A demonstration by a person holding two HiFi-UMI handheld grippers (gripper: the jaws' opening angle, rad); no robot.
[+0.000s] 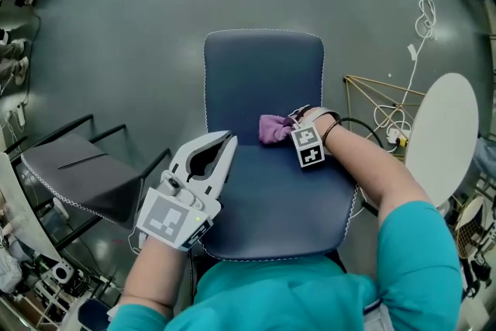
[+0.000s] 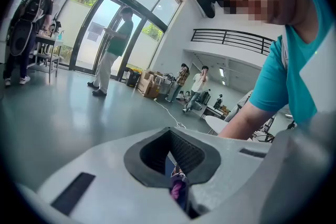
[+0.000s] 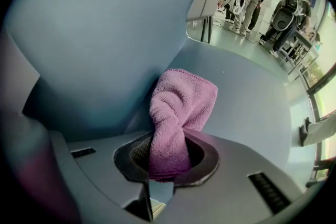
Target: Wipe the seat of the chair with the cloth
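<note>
The right gripper (image 1: 290,125) is seen clamped on the purple cloth (image 1: 273,128), a bunched fold of which is pinched between its jaws while the rest hangs out in front. The cloth is pressed on the dark blue chair seat (image 1: 271,205), close to where the seat meets the backrest (image 1: 263,74). The left gripper (image 1: 229,139) is held above the seat's left edge, its jaws brought together with nothing gripped between them.
</note>
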